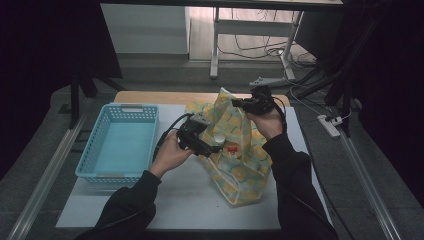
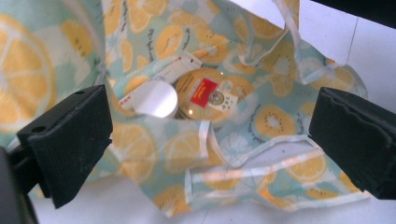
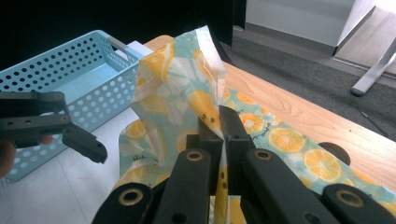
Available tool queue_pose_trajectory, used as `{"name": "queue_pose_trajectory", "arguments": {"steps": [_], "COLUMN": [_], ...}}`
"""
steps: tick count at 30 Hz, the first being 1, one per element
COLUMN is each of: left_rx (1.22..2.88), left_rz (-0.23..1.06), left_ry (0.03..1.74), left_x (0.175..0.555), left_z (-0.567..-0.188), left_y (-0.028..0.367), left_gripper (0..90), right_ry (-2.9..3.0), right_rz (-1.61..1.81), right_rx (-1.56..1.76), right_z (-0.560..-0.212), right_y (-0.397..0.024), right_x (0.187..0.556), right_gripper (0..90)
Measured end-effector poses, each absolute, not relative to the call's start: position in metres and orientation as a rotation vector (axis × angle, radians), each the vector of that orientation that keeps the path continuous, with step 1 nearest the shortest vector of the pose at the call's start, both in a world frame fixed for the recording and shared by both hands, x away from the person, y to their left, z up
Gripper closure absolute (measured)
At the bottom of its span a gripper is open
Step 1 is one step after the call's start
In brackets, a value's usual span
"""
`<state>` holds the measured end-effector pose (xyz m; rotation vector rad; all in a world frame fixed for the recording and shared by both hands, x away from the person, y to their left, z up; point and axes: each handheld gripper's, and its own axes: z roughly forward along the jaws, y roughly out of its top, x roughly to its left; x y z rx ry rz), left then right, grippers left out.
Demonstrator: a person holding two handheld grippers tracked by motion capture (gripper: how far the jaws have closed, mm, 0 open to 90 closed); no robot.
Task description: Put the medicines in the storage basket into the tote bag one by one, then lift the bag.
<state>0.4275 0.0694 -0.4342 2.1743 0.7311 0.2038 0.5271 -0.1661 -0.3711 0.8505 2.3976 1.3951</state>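
Here, starting at the left, a pale blue perforated plastic basket [image 1: 121, 142] stands empty on the white-covered table [image 1: 190, 200], well apart from the left gripper [image 1: 212, 148] and on its outer side. That gripper's jaws are spread wide with nothing between them. Straight ahead of them, in the left gripper view, lies the open mouth of the thin plastic bag printed with orange and lemon slices on pale green [image 2: 154, 154], and down inside it sit a round white lid or cap [image 2: 156, 99] and a round clear-topped container with a red and yellow label [image 2: 208, 93], touching each other. Both lie beyond the jaw tips and slightly toward the left jaw, under the bag's near rim.

Further right, the right gripper [image 3: 223, 122] has its jaws pinched tight on the upper edge of the bag [image 3: 205, 70], holding that fold up so the mouth stays open toward the other hand.

The coming move likely turns on this: the items lie in line with the left jaws, deeper in the bag, so the left hand is the nearer one to go in. The round container faces the jaws flat-on, so no long axis shows. The loose near rim could snag a jaw on entry.
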Motion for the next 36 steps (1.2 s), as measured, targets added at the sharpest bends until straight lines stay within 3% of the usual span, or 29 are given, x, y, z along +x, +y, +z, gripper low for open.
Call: {"name": "queue_pose_trajectory", "arguments": {"steps": [15,36], "left_rx": [2.2,2.277], "left_rz": [0.196,0.135], "left_ry": [0.759,0.734], "left_x": [0.404,0.4], "left_z": [-0.448,-0.501], "left_y": [0.076,0.046], "left_gripper": [0.8,0.8], "right_ry": [2.408,2.417], "right_rz": [1.406,1.417], "right_rx": [0.818,0.799], "right_z": [-0.369,-0.371], "right_y": [-0.161,-0.16], "right_x": [0.521,0.516], "right_gripper": [89.9,89.9]}}
